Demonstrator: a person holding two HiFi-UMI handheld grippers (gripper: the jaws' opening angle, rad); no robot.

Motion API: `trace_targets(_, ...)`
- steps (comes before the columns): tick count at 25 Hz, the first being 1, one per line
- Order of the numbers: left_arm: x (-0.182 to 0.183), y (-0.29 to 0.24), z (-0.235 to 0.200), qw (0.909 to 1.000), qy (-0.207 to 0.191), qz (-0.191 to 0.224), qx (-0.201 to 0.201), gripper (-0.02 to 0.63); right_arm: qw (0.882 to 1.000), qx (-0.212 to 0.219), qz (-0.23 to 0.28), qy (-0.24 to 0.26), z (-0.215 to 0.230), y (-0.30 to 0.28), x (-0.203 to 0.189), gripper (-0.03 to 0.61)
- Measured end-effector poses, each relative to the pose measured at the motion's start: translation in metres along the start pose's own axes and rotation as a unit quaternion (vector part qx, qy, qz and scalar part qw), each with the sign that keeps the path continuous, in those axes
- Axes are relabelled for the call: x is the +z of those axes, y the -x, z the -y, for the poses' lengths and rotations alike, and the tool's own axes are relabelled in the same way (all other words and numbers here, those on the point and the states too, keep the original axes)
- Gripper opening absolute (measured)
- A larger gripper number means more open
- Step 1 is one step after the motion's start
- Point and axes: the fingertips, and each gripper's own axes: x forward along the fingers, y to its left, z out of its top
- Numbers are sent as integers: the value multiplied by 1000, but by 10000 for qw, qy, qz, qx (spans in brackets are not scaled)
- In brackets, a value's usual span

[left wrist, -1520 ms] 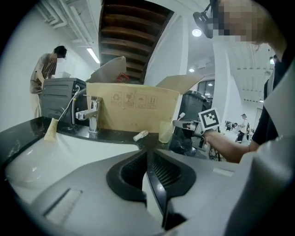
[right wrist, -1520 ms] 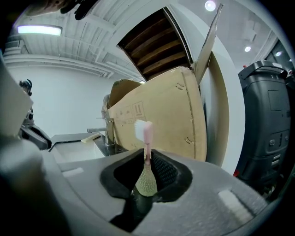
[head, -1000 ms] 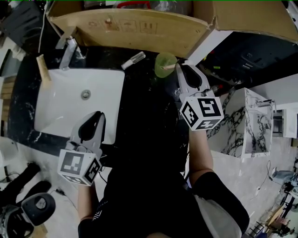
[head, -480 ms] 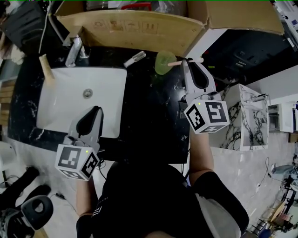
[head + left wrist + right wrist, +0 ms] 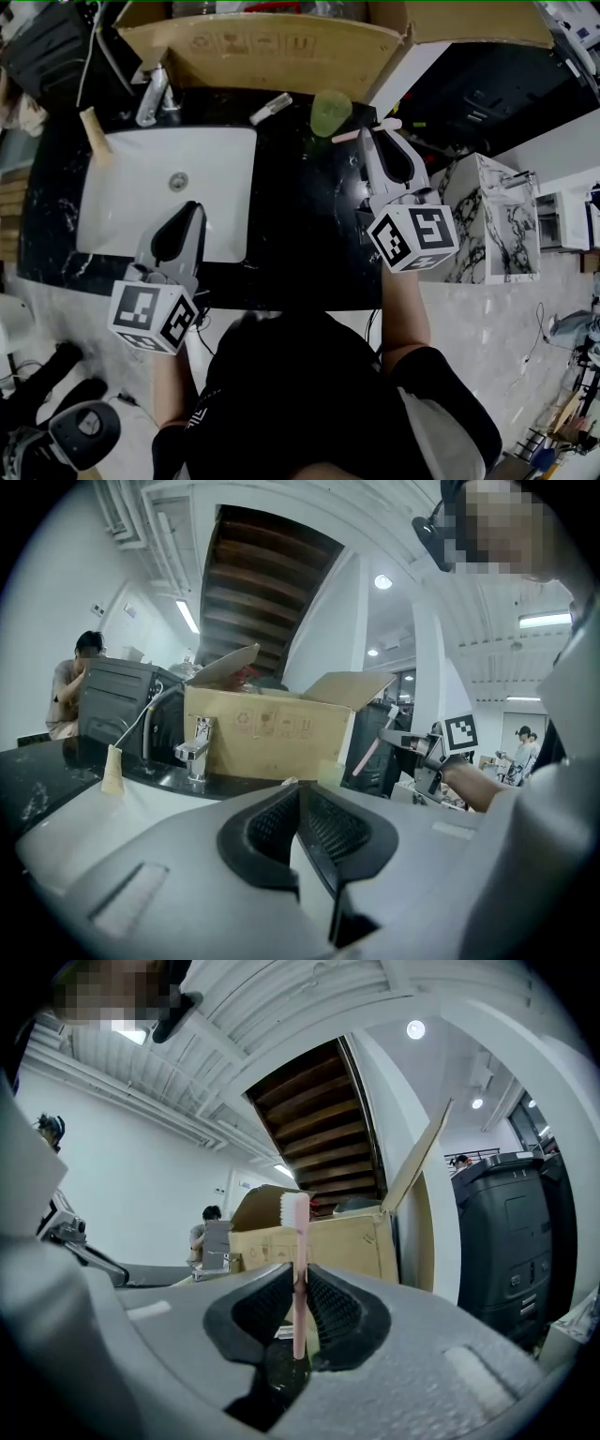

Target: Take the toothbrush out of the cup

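Fingers of the left gripper (image 5: 190,214) are pressed together on nothing, idling by the sink (image 5: 112,159). Moving right: the green cup (image 5: 330,112) stands just beyond the right gripper (image 5: 368,133), whose fingers pinch the pink toothbrush (image 5: 345,136) crosswise, an end poking out either side of them. Best play now, I'd say: hold that pinch firm and draw up and away so the trailing end doesn't tip the cup. A second ago that end sat over the cup's mouth; now it looks clear.
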Motion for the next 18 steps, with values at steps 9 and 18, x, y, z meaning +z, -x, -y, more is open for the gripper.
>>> trace_targets(9,0,10,4,9997,-19,124,-200,49,9999,-95,-61,-71,-15,28,-3,49)
trace_targets(18,-3,24,9,9996,-38,138,-235,46,9996,-30,-144,-250,-31,47,-11,49)
